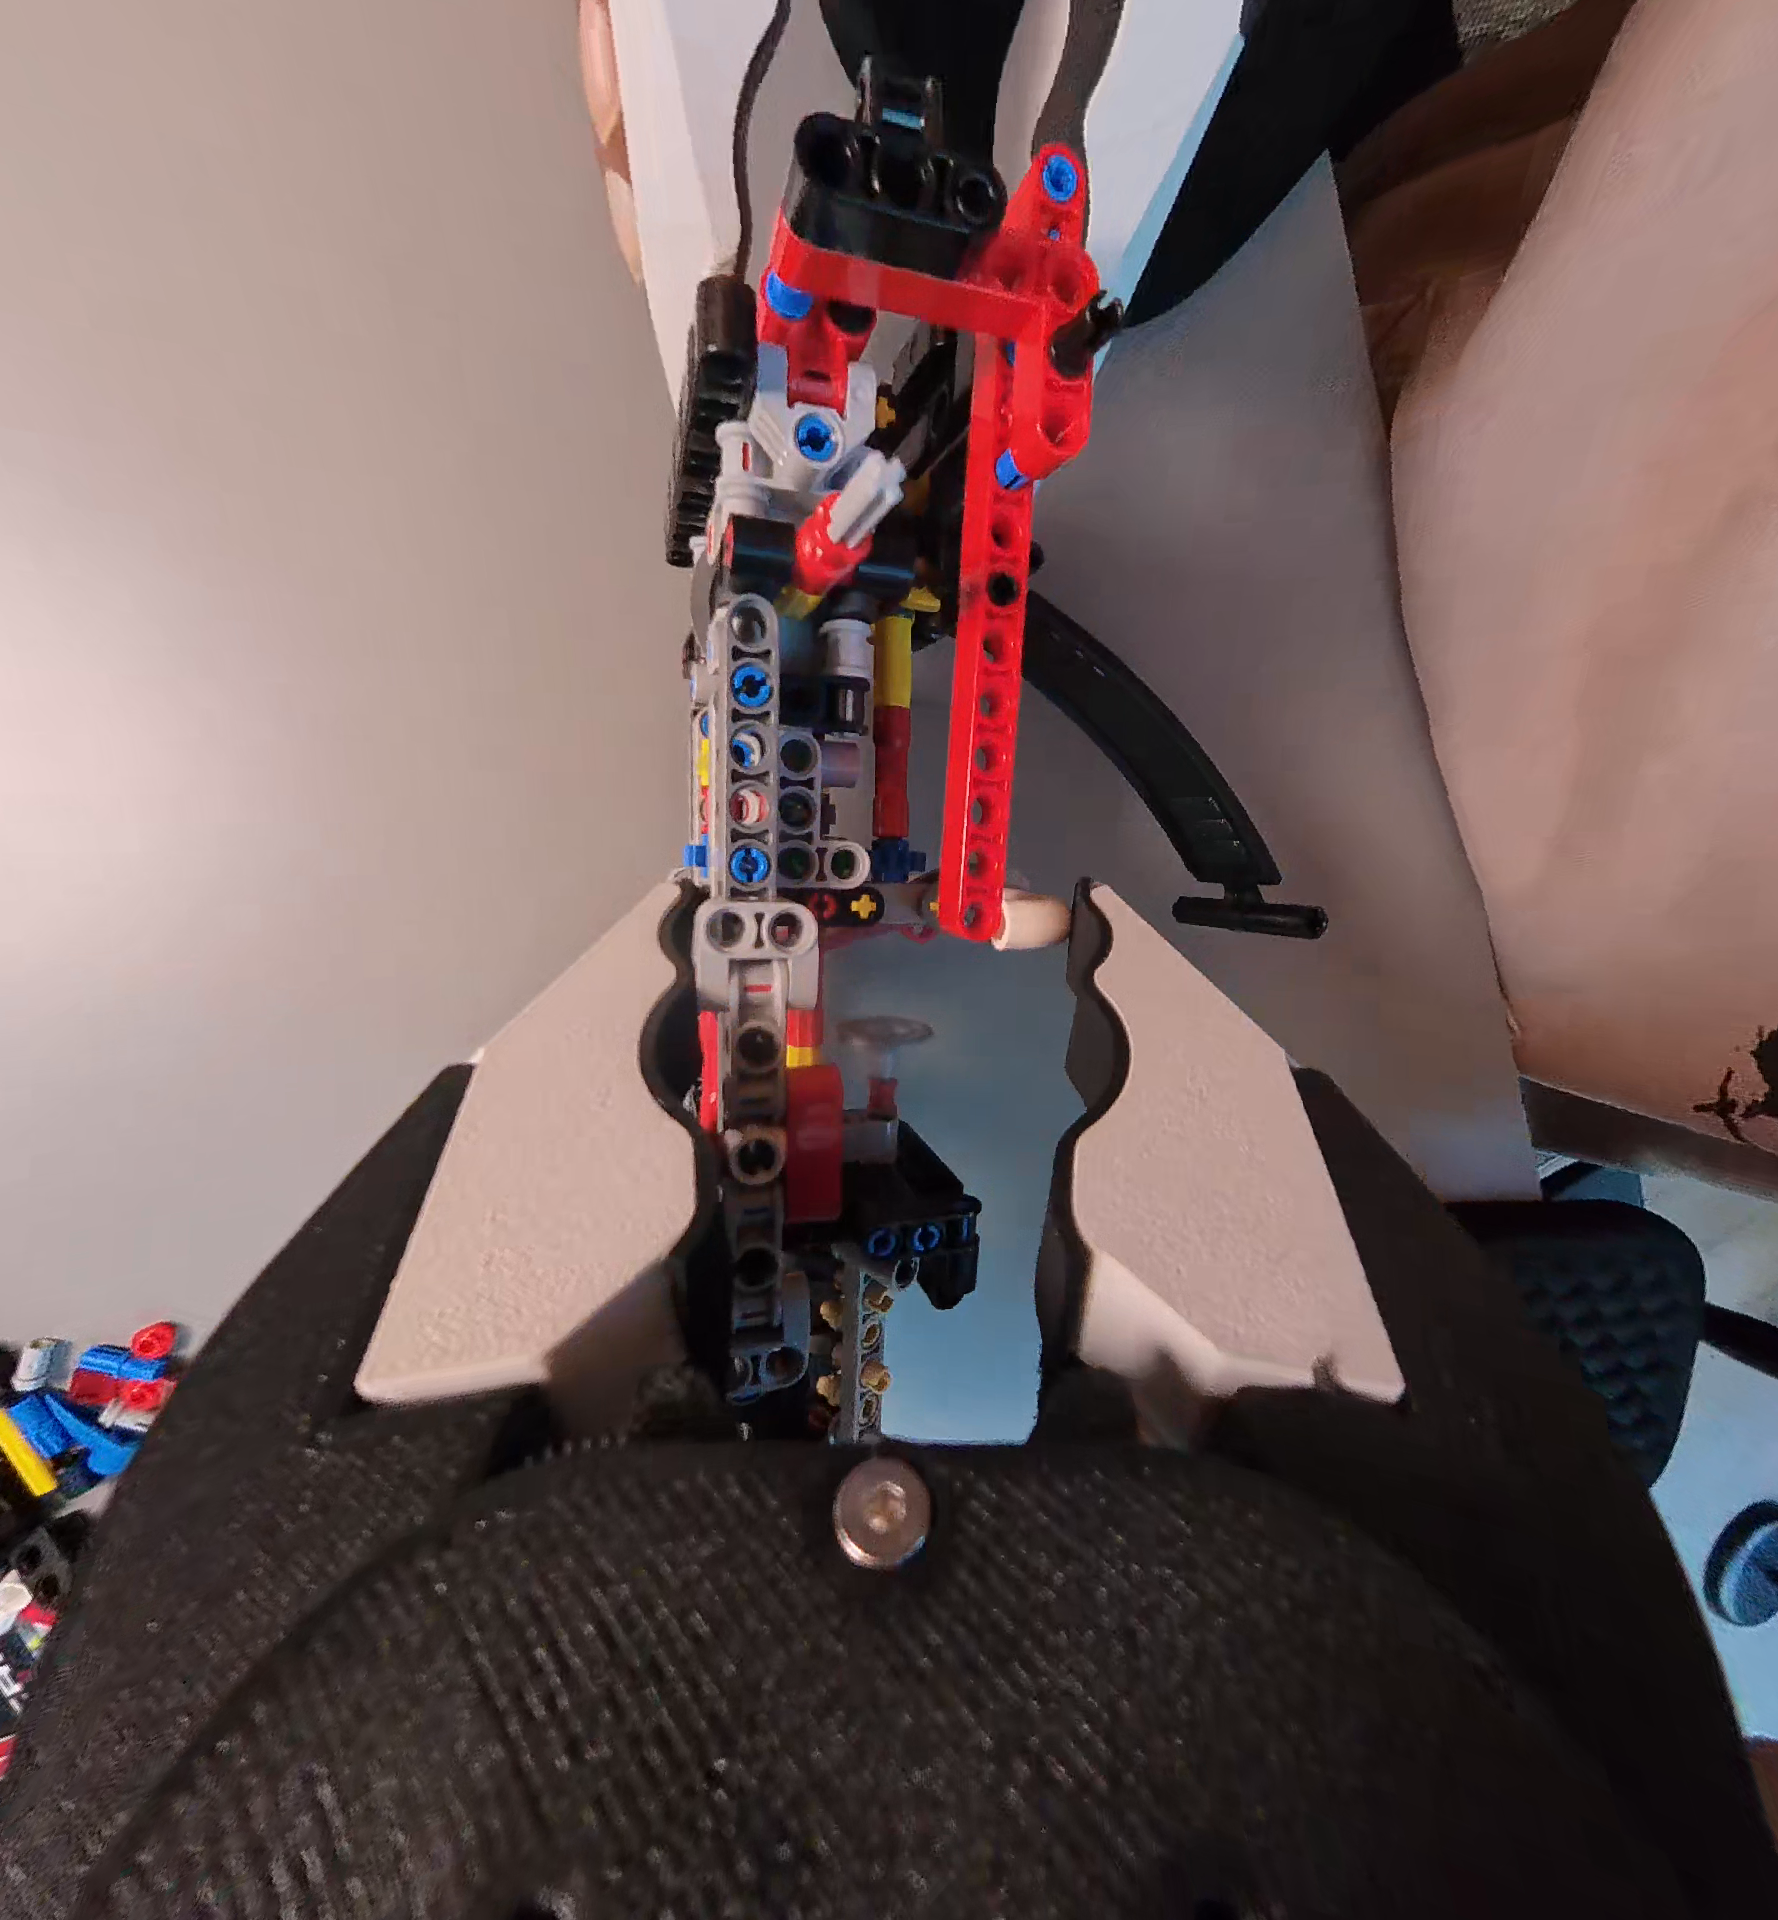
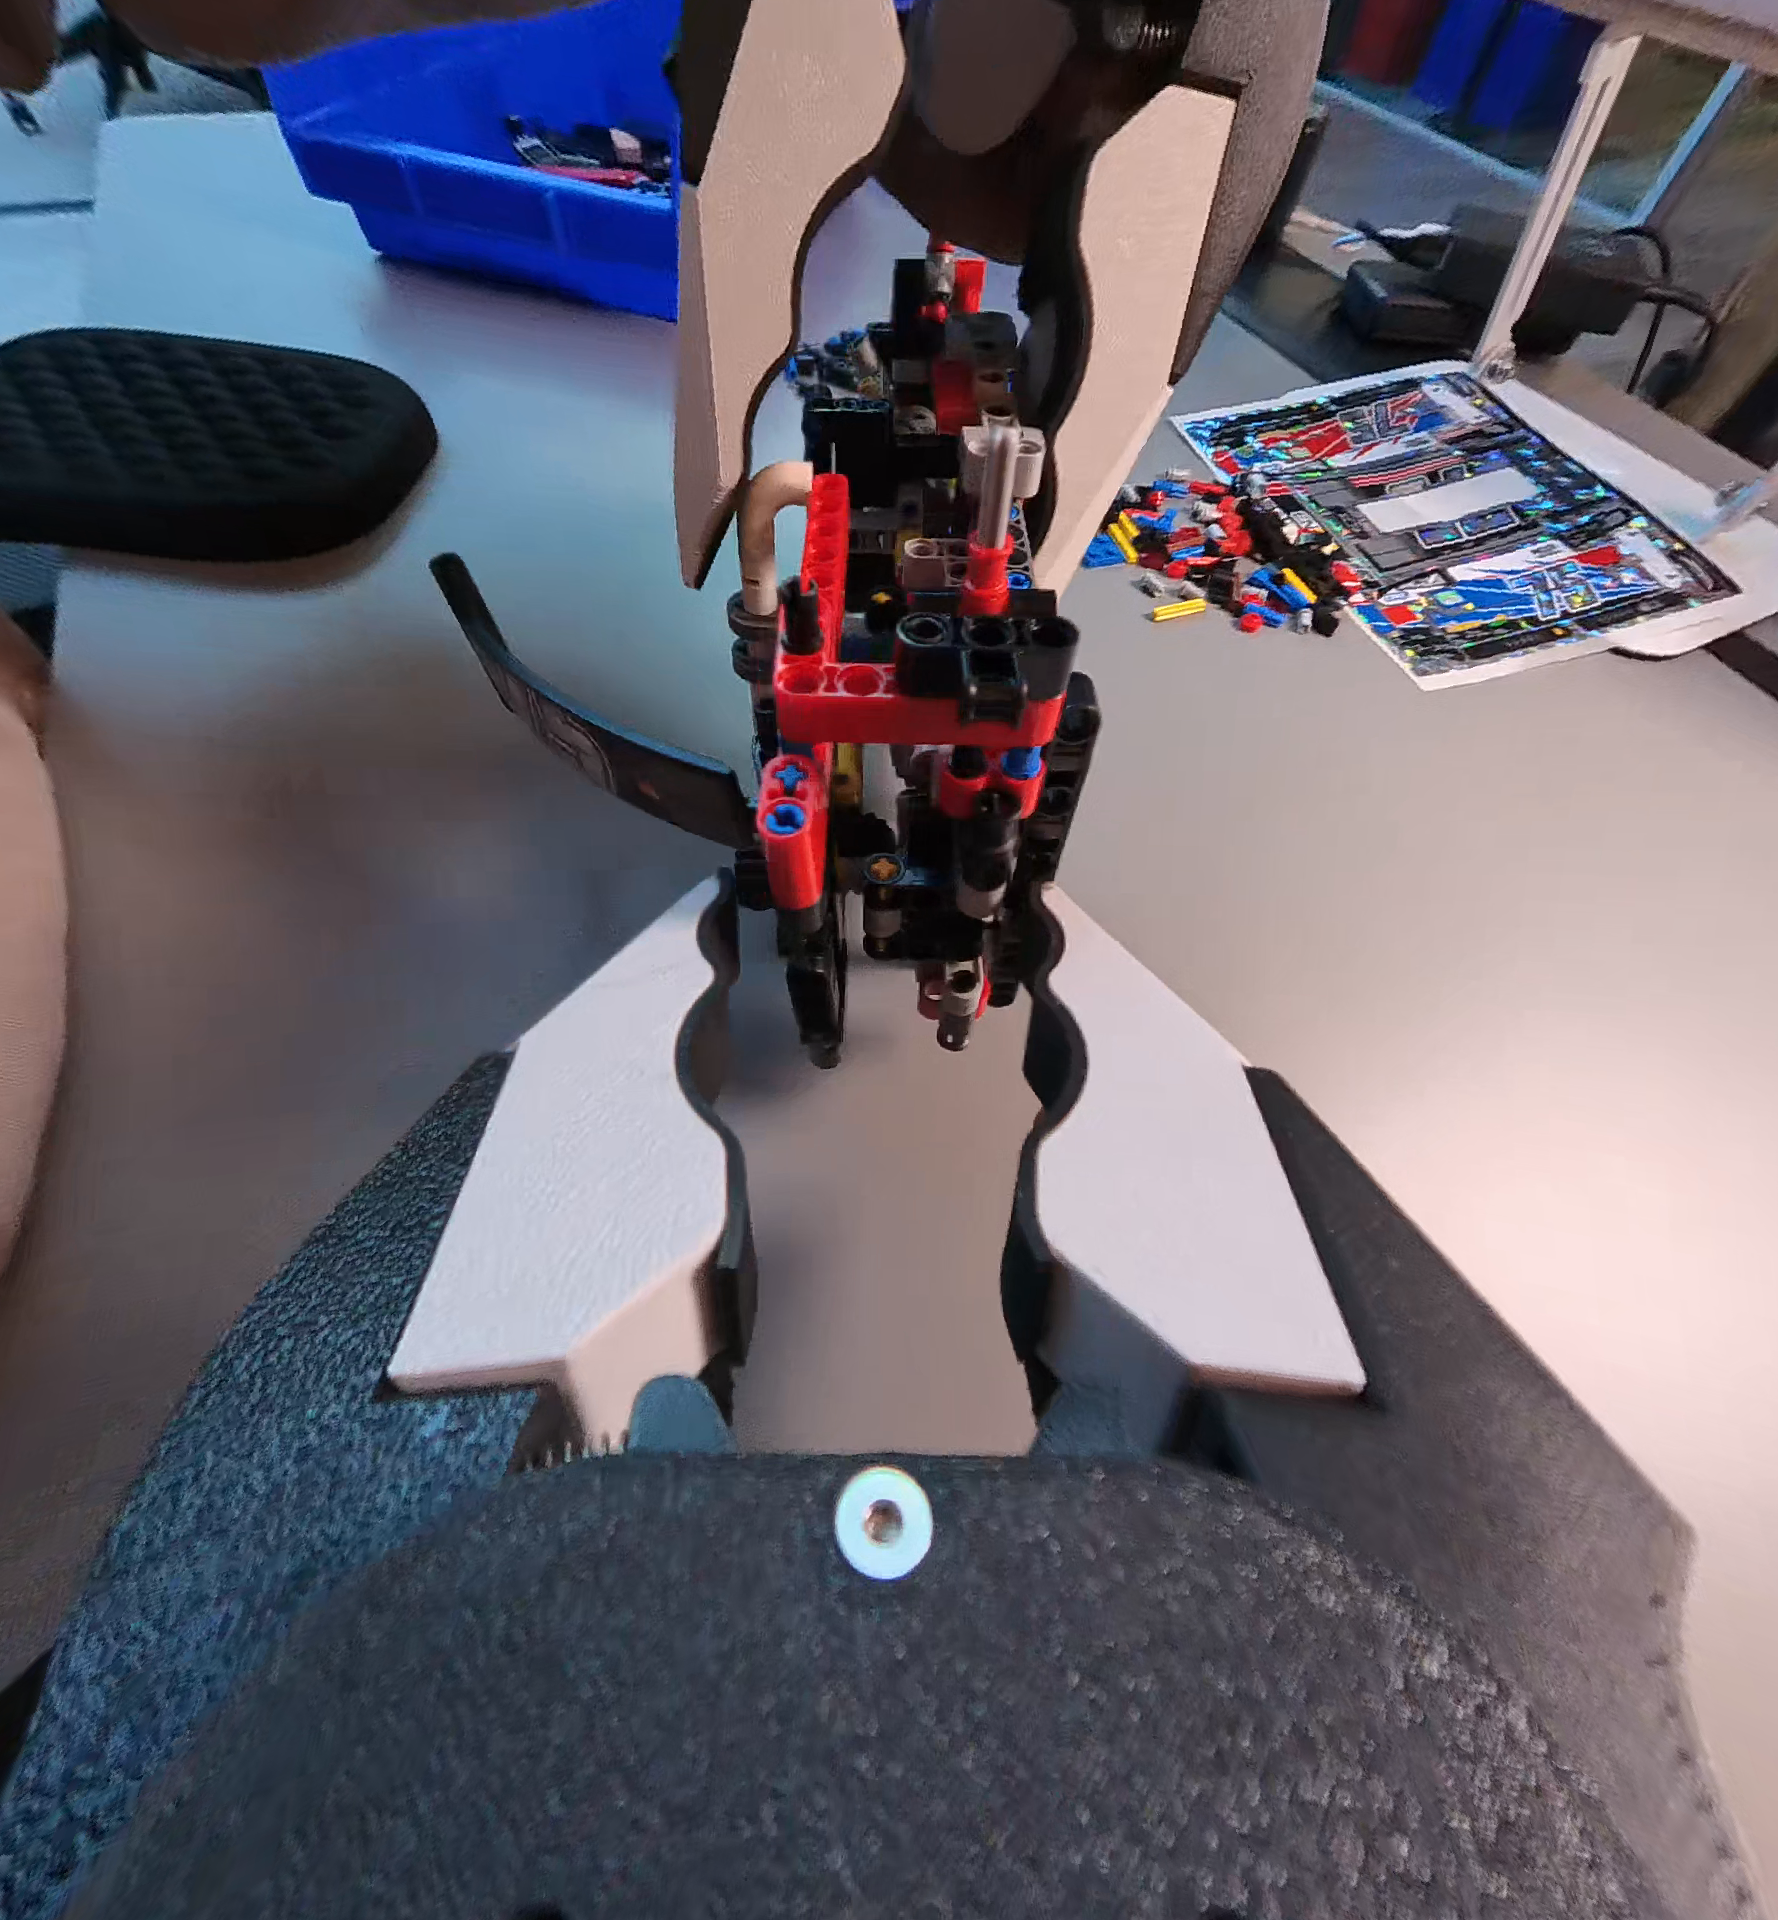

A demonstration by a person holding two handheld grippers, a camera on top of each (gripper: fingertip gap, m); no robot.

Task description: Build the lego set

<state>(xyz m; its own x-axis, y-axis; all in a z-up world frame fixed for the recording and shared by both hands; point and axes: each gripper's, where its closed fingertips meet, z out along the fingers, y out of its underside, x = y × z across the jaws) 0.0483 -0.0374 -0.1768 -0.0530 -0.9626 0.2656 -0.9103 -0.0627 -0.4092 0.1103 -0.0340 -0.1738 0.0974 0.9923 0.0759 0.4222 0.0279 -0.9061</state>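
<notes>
The lego model (image 2: pixel 916 707) is held up in the air above the grey table (image 2: pixel 1384 935), between the two grippers. It is long and narrow, mostly red, black and grey, with a curved black piece (image 2: pixel 573 727) standing out on its left. The left gripper (image 1: pixel 869 1039) has the model's end between its fingers, but a gap shows on one side, so I cannot tell if it clamps. The right gripper (image 2: pixel 880 987) stands apart around the near end, not pressing it. Much seems already built, but many loose pieces (image 2: pixel 1228 561) lie far right beside the sticker sheet (image 2: pixel 1467 520), so work is left.
</notes>
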